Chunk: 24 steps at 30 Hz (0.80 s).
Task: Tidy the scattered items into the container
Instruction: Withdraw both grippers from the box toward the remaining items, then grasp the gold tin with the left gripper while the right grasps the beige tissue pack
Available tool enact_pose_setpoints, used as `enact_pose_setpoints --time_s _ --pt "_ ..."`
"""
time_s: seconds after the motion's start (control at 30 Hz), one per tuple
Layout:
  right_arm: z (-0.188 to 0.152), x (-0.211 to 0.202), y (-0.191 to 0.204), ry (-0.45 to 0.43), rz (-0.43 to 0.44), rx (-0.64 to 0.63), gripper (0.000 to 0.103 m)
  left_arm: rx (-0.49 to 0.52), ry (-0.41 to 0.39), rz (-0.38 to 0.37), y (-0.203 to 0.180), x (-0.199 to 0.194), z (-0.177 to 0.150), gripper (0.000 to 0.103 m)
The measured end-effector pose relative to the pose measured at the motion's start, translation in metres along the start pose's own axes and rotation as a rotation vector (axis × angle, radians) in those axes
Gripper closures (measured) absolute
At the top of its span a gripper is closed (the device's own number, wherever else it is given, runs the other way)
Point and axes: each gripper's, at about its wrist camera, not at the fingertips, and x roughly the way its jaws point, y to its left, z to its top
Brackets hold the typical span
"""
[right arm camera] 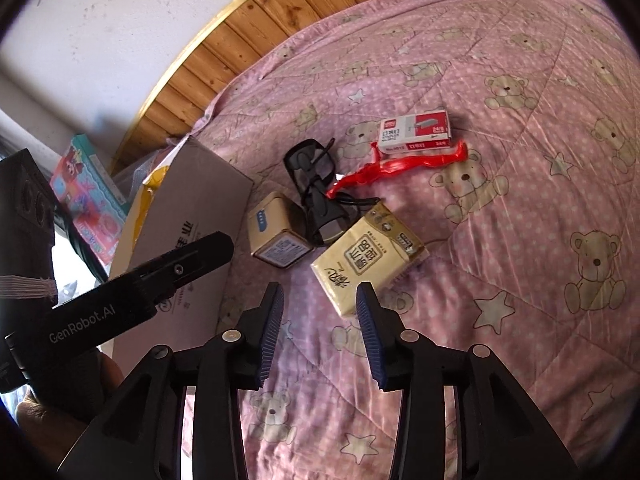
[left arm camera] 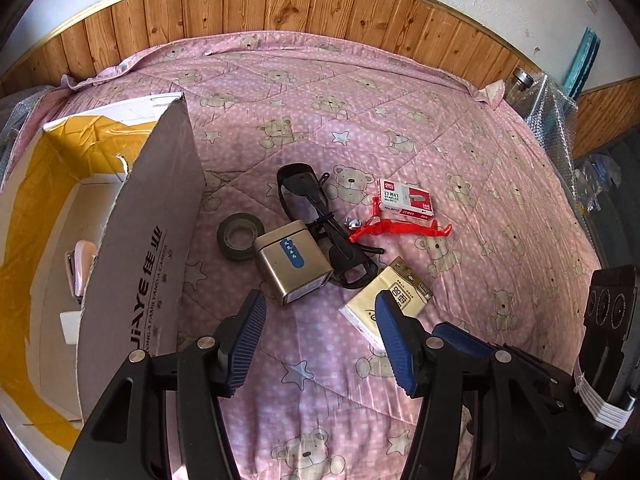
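An open cardboard box (left arm camera: 140,248) stands on the left of a pink bear-print quilt (left arm camera: 360,128); a pink stapler (left arm camera: 78,272) lies inside it. Beside the box lie a black tape roll (left arm camera: 240,236), a metal tin (left arm camera: 292,266), black sunglasses (left arm camera: 316,216), a staples box (left arm camera: 406,198), a red plastic strip (left arm camera: 400,230) and a yellow tissue pack (left arm camera: 388,304). My left gripper (left arm camera: 320,304) hangs open just short of the tin. My right gripper (right arm camera: 320,292) is open, with the tissue pack (right arm camera: 368,256) right ahead of its fingertips and nothing held.
A wood-panelled wall (left arm camera: 280,4) borders the bed at the back. Bubble wrap and a glass jar (left arm camera: 524,80) sit at the back right corner. A colourful picture book (right arm camera: 88,196) lies beyond the box (right arm camera: 188,232). A hand (right arm camera: 60,412) holds the left tool.
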Motion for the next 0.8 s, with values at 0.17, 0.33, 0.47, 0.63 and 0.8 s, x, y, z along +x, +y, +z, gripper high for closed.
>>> enact_pose_setpoints --time_s 0.17,0.33,0.47,0.63,0.8 --pt "0.005 0.020 -0.008 0.032 -0.029 0.016 0.058 -0.014 0.023 0.005 0.003 0.023 0.012 0.045" --pt "0.011 0.040 -0.006 0.053 -0.091 -0.068 0.060 -0.030 0.055 0.018 0.010 0.050 0.018 0.045" --pt "0.022 0.042 -0.026 0.029 -0.207 -0.041 0.059 -0.059 0.050 0.031 0.023 0.061 0.017 0.040" --pt "0.034 0.036 -0.024 0.011 -0.160 0.043 0.055 -0.085 0.033 0.037 0.029 0.059 0.018 0.039" --pt "0.032 0.056 0.000 -0.020 -0.246 0.011 0.038 -0.098 0.069 0.042 0.039 0.078 0.019 0.041"
